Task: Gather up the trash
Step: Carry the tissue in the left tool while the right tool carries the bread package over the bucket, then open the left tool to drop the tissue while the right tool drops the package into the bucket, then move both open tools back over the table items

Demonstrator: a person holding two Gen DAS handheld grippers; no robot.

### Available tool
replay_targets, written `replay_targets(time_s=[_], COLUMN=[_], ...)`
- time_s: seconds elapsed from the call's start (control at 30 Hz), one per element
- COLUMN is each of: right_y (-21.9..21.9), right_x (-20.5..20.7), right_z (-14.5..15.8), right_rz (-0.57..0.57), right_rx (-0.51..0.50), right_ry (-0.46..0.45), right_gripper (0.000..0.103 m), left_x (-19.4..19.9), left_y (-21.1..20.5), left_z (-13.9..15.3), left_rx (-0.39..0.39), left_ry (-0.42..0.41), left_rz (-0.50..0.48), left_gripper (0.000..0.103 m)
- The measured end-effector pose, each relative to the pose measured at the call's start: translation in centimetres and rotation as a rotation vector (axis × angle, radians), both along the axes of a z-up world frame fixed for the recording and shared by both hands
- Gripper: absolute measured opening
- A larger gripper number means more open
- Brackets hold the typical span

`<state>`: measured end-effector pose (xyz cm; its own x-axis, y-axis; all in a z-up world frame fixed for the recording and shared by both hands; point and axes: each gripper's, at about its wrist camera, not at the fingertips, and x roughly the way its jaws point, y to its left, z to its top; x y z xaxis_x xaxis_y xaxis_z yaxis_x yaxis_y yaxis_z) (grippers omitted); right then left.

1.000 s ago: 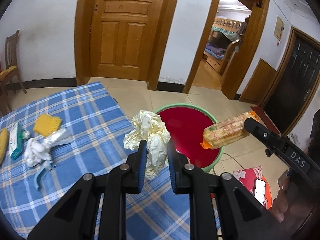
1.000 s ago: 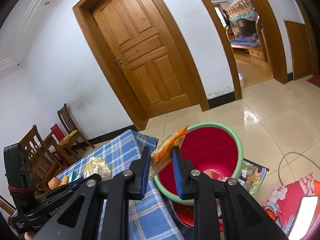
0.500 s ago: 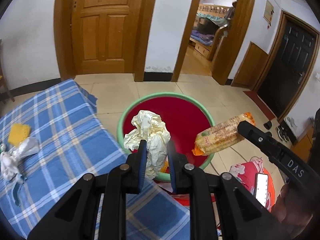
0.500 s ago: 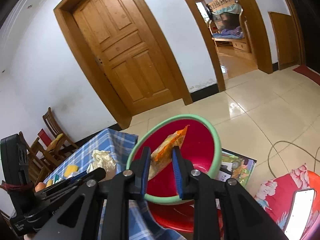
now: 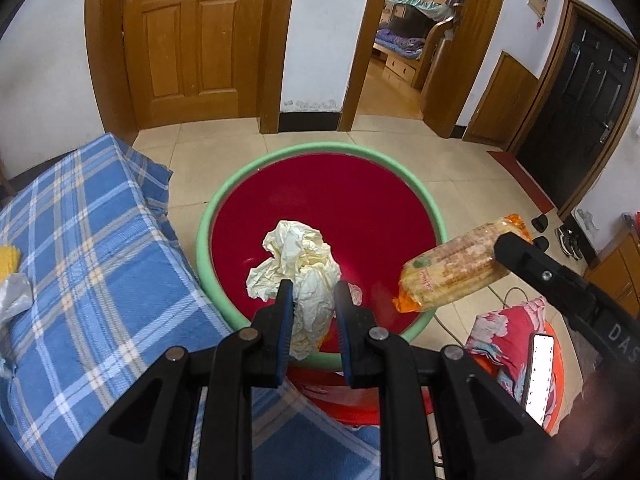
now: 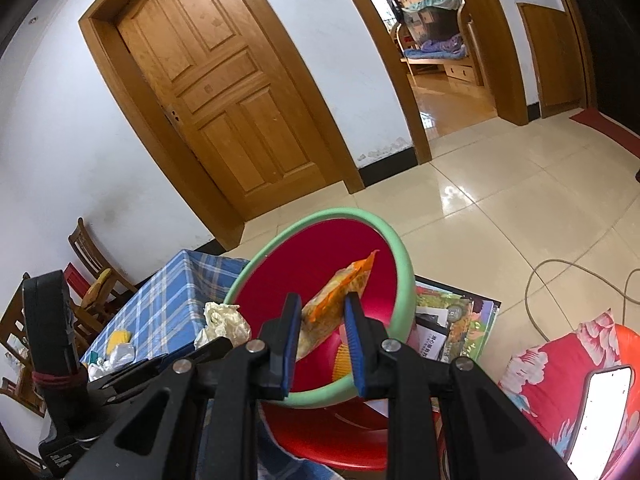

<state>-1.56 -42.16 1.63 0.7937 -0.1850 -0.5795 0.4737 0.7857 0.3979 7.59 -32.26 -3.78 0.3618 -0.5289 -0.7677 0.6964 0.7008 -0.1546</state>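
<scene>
I have both loads over the basin (image 5: 208, 236) now. My left gripper (image 5: 312, 300) is pinched tight on the crumpled paper (image 5: 298, 258), jaws almost together with the wad bulging out above and below them. My right gripper (image 6: 320, 312) is clamped the same way on the snack packet (image 6: 340, 296), holding it by its near end so the rest sticks out forward.

In the left view the paper hangs above the near part of the red bowl, close to the green rim, while the packet sits over the right side, its orange tail just inside the rim. The blue checked cloth (image 5: 88, 240) lies to the left, well clear of both.

To drop well, I judge I should carry both a little further toward the middle before letting go. The paper is light and springy, so it may cling to a pad or drift; I would open the left jaws fully and give it a moment to fall. The packet is long and held at one end, so it will likely tip as it leaves. I would point it down into the bowl first, so the far end cannot catch the rim and flip out onto the floor.

More scraps wait on the cloth.
</scene>
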Motion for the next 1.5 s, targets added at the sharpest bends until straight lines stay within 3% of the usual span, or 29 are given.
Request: replay_targets(time_s=[0.1,0.4,0.53,0.63,1.2,1.5], right_y=[-0.3,-0.7,-0.6,-0.5,1.6,5.0], right_x=[0.0,0.7,0.9,0.9,0.4,1.3], right_z=[-0.4,-0.9,-0.9,-0.9,1.3,2.2], right_rz=[-0.004,0.012,0.031,0.033,0.084,0.167], right_rx=[0.008,0.037,0.035,0.033,0.011,-0.01], right_ry=[0.009,0.025,0.02,0.01,-0.042,-0.05], right_gripper=[0.024,0.025,0.027,0.047,0.049,0.062], left_x=[0.3,0.9,1.1,1.2,1.5,2.4], left_y=[-0.2,0.3,0.8,1.5,8.2,13.5], left_z=[-0.5,-0.8,-0.4,0.0,2.6,3.8], left_rx=[0.007,0.008,-0.004,-0.009,-0.056,-0.064], left_ry=[0.009,0.017,0.012,0.003,-0.027,-0.058], left_rz=[0.004,0.048,0.059,0.071,0.207,0.322], left_gripper=[0.021,0.038,0.038,0.038,0.038,0.038])
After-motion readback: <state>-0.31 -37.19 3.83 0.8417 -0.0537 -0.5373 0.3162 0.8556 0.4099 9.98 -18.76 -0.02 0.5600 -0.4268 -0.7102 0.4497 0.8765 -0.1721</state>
